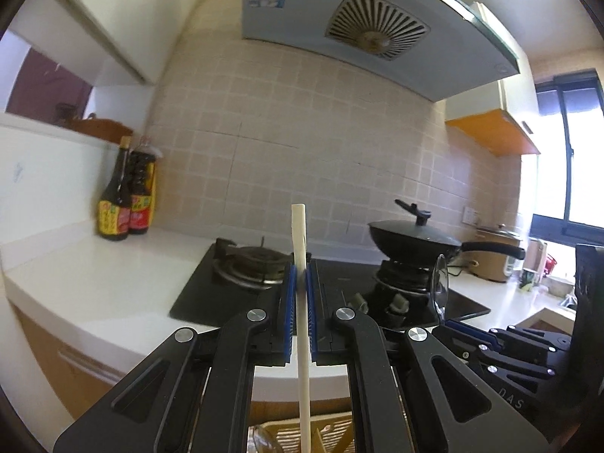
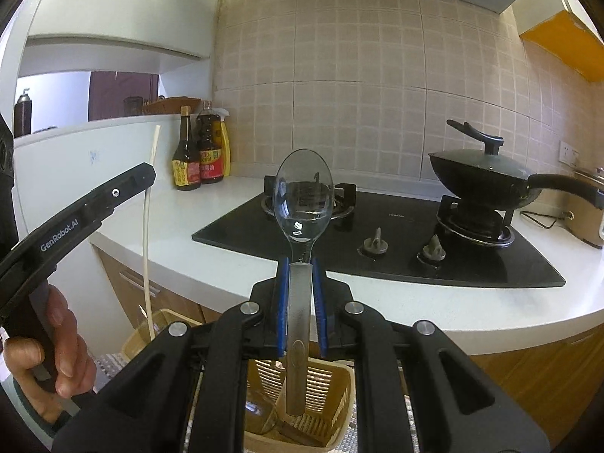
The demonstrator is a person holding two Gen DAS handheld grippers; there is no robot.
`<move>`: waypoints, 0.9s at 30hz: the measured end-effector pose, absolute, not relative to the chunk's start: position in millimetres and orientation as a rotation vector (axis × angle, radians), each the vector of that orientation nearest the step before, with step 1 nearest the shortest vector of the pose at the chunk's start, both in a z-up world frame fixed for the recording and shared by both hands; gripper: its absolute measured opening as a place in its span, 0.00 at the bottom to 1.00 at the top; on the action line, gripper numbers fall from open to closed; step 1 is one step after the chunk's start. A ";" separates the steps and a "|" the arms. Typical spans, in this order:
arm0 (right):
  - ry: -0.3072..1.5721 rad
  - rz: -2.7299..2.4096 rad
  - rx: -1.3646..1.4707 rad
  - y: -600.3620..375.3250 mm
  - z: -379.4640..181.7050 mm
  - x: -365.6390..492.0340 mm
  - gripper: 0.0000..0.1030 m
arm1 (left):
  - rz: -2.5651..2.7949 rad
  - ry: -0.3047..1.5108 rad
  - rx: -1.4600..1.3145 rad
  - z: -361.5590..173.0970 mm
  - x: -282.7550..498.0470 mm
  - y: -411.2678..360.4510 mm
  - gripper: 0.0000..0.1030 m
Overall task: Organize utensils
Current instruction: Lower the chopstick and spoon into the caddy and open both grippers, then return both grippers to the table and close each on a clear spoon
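My left gripper (image 1: pixel 301 270) is shut on a white chopstick (image 1: pixel 298 226), which stands upright between the blue pads. The chopstick's lower end reaches down toward a beige slotted utensil basket (image 1: pixel 336 432). My right gripper (image 2: pixel 301 266) is shut on the handle of a metal spoon (image 2: pixel 303 196), bowl up. The spoon's handle end hangs over the basket (image 2: pixel 341 389). In the right wrist view the left gripper (image 2: pixel 146 178) shows at the left with the chopstick (image 2: pixel 146 249). In the left wrist view the right gripper (image 1: pixel 458 326) and spoon (image 1: pixel 439 283) show at the right.
A white counter (image 2: pixel 234 226) carries a black gas hob (image 2: pixel 415 234). A lidded wok (image 2: pixel 487 177) stands on the hob's right burner. Sauce bottles (image 2: pixel 198 154) stand by the tiled wall, a rice cooker (image 2: pixel 589 215) at far right. A person's hand (image 2: pixel 56 343) grips the left handle.
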State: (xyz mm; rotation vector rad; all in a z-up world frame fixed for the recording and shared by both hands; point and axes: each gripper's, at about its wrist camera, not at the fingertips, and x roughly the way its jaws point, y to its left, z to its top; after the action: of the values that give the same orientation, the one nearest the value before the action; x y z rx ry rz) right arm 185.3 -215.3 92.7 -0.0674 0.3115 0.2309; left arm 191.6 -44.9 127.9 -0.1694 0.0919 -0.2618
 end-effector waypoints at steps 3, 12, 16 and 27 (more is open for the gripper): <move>0.302 0.214 -0.091 -211.3 85.2 183.3 0.10 | -0.261 0.104 -0.158 120.3 192.7 -46.8 0.04; 0.381 0.271 -0.058 -218.6 72.3 164.0 0.21 | -0.299 0.155 -0.147 116.2 177.8 -38.2 0.25; 0.386 0.269 -0.040 -223.7 77.0 140.1 0.21 | -0.308 0.168 -0.180 123.2 160.3 -24.8 0.36; 0.382 0.249 -0.015 -228.7 109.8 70.7 0.21 | -0.344 0.132 -0.133 160.6 86.3 -16.0 0.42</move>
State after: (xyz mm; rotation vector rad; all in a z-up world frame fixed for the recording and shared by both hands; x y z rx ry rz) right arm 70.7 -228.7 109.8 -0.0154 0.3816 0.2492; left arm 86.3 -16.0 160.6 -0.1333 0.1320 -0.3443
